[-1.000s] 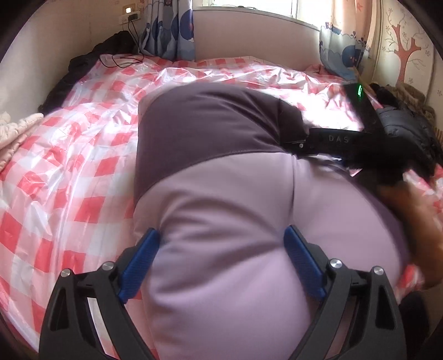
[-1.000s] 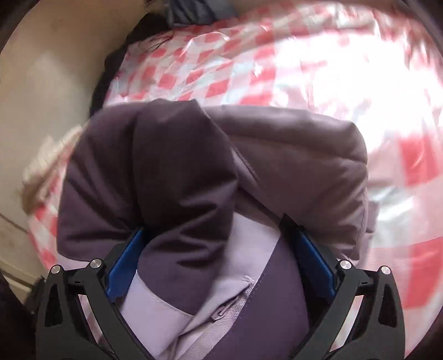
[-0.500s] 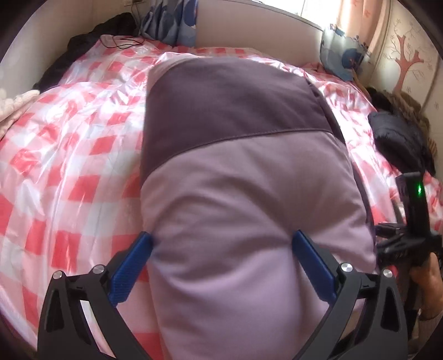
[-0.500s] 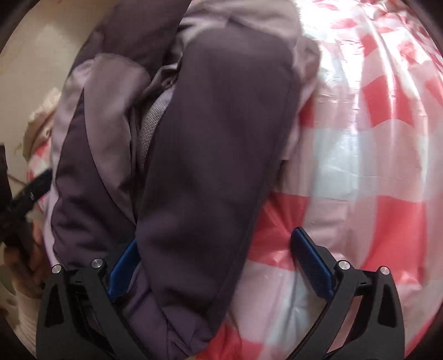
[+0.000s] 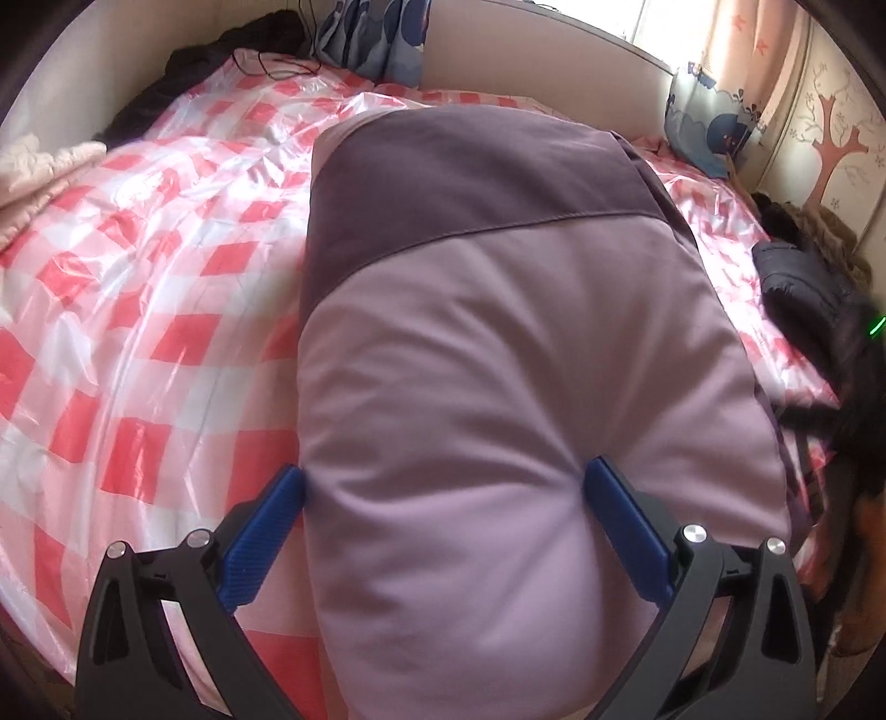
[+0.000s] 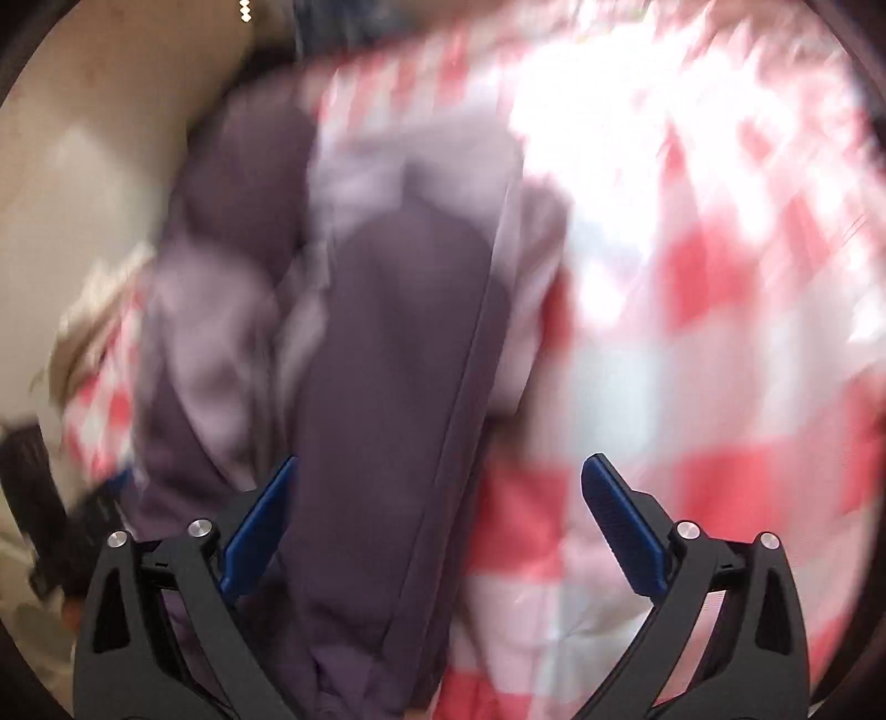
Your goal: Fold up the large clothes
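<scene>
The padded two-tone jacket [image 5: 526, 360], pale lilac fabric at the near end and dark purple fabric at the far end, lies folded into a long bundle on the bed, over a glossy red-and-white checked plastic sheet [image 5: 138, 332] that covers the mattress. The left gripper [image 5: 443, 498] stands with its blue-padded jaws spread to their widest; the lilac end of the jacket bulges up between them, the left pad sits at the bundle's edge and the right pad rests against the puffy fabric without pinching it. The right gripper [image 6: 440, 487] is likewise released, jaws wide apart; this view is blurred, but a dark purple folded panel of the jacket [image 6: 387, 415] lies beside the left pad, while the right pad hangs over bare checked sheet [image 6: 720, 387]. In the left wrist view a black quilted garment [image 5: 803, 299] lies at the right edge of the bed, well apart from the jacket, with a small green light [image 5: 876, 327] at the frame edge. A pale pink knitted item [image 5: 39, 171] lies at the far left, and a blue patterned curtain [image 5: 376, 39] hangs behind the headboard.
</scene>
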{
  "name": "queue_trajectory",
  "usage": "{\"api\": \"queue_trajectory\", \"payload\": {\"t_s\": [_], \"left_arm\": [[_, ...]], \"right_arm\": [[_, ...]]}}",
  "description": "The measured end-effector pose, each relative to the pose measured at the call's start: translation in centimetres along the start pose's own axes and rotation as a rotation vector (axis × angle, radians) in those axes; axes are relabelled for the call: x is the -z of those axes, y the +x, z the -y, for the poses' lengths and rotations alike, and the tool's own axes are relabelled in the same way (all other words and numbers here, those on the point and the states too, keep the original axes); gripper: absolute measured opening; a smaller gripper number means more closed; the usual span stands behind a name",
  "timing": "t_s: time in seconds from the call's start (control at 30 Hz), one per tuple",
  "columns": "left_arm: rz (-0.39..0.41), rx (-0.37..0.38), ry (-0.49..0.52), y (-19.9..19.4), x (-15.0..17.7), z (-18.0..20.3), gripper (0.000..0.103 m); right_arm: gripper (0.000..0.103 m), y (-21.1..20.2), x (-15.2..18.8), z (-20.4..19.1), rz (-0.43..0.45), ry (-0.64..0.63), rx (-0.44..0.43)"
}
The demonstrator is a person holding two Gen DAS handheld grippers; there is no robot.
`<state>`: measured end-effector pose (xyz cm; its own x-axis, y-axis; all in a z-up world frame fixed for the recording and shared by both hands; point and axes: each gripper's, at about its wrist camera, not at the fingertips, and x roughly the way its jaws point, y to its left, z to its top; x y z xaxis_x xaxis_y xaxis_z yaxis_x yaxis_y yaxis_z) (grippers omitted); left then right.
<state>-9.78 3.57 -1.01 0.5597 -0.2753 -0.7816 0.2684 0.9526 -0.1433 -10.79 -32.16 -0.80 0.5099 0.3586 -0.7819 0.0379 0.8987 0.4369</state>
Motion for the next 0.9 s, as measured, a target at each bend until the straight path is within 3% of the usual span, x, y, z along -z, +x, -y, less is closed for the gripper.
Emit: {"api": "queue_trajectory", "payload": {"t_s": [0.07, 0.2, 0.23, 0.27, 0.33, 0.47, 0.53, 0.6, 0.63, 0.7, 0.77, 0.9], "left_arm": [[0.012, -0.029, 0.02, -0.1, 0.0, 0.5, 0.097], [0.053, -0.099, 0.074, -0.5, 0.4, 1.7, 0.097], [0.062, -0.11, 0.08, -0.6, 0.5, 1.8, 0.097], [0.071, -0.116, 0.084, -0.6, 0.6, 1.8, 0.097], [0.083, -0.096, 0.085, -0.7, 0.7, 1.9, 0.097], [0.075, -0.122, 0.098, -0.1, 0.6, 2.5, 0.097], [0.087, -0.137, 0.104, -0.2, 0.8, 2.7, 0.097], [0.099, -0.15, 0.109, -0.4, 0.9, 2.9, 0.097], [0.101, -0.151, 0.109, -0.4, 0.9, 2.9, 0.097], [0.106, -0.161, 0.111, -0.4, 1.0, 3.1, 0.097], [0.092, -0.159, 0.128, -0.2, 1.0, 3.4, 0.097], [0.094, -0.169, 0.146, -0.5, 1.4, 3.9, 0.097]], "right_arm": [[0.097, -2.4, -1.9, -1.6, 0.123, -0.04, -0.044], [0.097, -0.8, -6.7, -5.0, 0.14, -0.108, -0.063], [0.097, 0.5, -7.2, -4.8, 0.111, -0.101, -0.043], [0.097, 3.7, -7.5, -4.4, 0.027, -0.092, 0.006], [0.097, 7.0, -6.7, -4.1, -0.067, -0.086, -0.022], [0.096, 5.4, -7.5, -3.3, -0.084, -0.049, -0.034], [0.096, 2.5, -6.8, -3.4, -0.055, -0.047, -0.045], [0.096, -0.4, -4.2, -4.0, -0.014, -0.085, -0.146], [0.096, -1.2, -2.9, -4.3, -0.015, -0.105, -0.152], [0.097, -1.3, -0.3, -4.6, -0.061, -0.132, -0.137], [0.097, 0.1, 1.6, -4.7, -0.107, -0.161, -0.062], [0.097, 0.2, 1.8, -3.9, -0.132, -0.137, -0.081]]}}
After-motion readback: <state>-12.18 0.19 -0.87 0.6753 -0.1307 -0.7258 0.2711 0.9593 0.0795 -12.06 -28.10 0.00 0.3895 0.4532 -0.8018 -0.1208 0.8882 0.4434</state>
